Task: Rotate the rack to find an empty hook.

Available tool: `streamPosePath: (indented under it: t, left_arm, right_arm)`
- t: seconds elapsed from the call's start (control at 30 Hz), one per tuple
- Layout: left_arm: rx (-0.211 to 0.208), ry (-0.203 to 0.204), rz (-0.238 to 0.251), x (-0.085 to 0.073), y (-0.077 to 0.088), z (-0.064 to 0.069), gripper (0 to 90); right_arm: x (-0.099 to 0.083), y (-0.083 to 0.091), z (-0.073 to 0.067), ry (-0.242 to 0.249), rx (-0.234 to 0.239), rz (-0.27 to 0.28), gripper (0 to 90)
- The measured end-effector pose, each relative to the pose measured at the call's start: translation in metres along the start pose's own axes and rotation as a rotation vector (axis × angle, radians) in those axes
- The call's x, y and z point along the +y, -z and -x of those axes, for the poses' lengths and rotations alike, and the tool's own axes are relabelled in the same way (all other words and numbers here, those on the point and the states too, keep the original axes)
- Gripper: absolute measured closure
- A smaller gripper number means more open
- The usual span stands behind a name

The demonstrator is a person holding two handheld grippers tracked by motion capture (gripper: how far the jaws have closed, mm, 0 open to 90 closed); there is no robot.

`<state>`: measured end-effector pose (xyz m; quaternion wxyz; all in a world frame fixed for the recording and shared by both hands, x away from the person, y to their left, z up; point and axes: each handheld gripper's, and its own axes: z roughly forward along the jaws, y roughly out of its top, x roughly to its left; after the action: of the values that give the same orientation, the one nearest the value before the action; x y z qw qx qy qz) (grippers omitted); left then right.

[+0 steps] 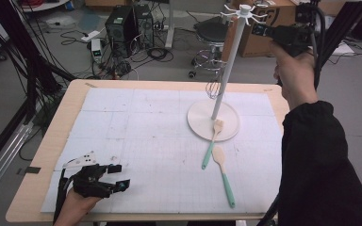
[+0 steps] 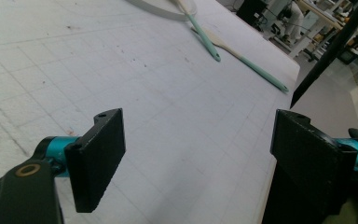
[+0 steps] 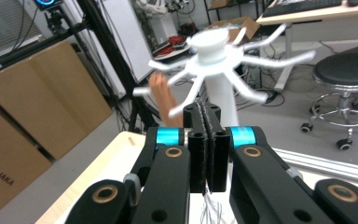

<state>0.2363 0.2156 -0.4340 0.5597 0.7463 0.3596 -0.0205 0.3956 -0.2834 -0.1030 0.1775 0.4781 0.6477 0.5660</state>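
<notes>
Right gripper view has my right gripper (image 3: 208, 114) clamped on thin wires, seemingly the whisk (image 1: 212, 89), just before the rack (image 3: 214, 46); next I must hook it on a prong.

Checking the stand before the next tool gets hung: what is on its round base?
On the base rests the head of one spatula, its green handle trailing onto the mat. A whisk hangs beside the pole; whether it touches the base is unclear.
</notes>
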Motion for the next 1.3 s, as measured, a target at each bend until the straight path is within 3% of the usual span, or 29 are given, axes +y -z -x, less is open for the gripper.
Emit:
streamPosePath:
  t: [0.17, 0.43, 0.67, 0.83, 0.93, 1.03, 1.23, 1.3]
  left_arm:
    - [-0.018, 0.0, 0.001, -0.001, 0.001, -0.002, 18.5]
    - [-0.031, 0.001, 0.01, -0.002, 0.003, -0.002, 18.4]
    - [-0.045, 0.0, 0.013, -0.002, 0.002, -0.001, 18.4]
    - [-0.052, -0.003, 0.013, -0.004, 0.003, -0.002, 18.4]
    - [-0.054, 0.001, 0.015, -0.005, 0.003, -0.003, 18.1]
    - [-0.055, 0.006, 0.021, -0.005, 0.004, -0.002, 18.1]
    - [-0.056, -0.004, 0.019, -0.004, 0.003, 0.0, 18.1]
    - [-0.056, -0.006, 0.019, -0.004, 0.002, 0.001, 18.1]
  right_arm:
    - [0.008, -0.002, -0.001, -0.006, 0.012, 0.007, 89.3]
    - [0.004, -0.014, -0.016, 0.004, 0.034, -0.005, 89.3]
    - [0.002, -0.025, -0.026, 0.019, 0.026, 0.006, 89.3]
    - [0.0, -0.023, -0.027, 0.022, 0.036, 0.022, 89.2]
    - [-0.007, -0.016, -0.026, 0.027, 0.05, 0.031, 89.1]
    - [-0.019, -0.011, -0.024, 0.031, 0.062, 0.029, 83.2]
    - [-0.055, -0.001, -0.023, 0.052, 0.09, -0.006, 76.2]
    - [-0.067, 0.003, -0.023, 0.063, 0.102, -0.01, 68.0]
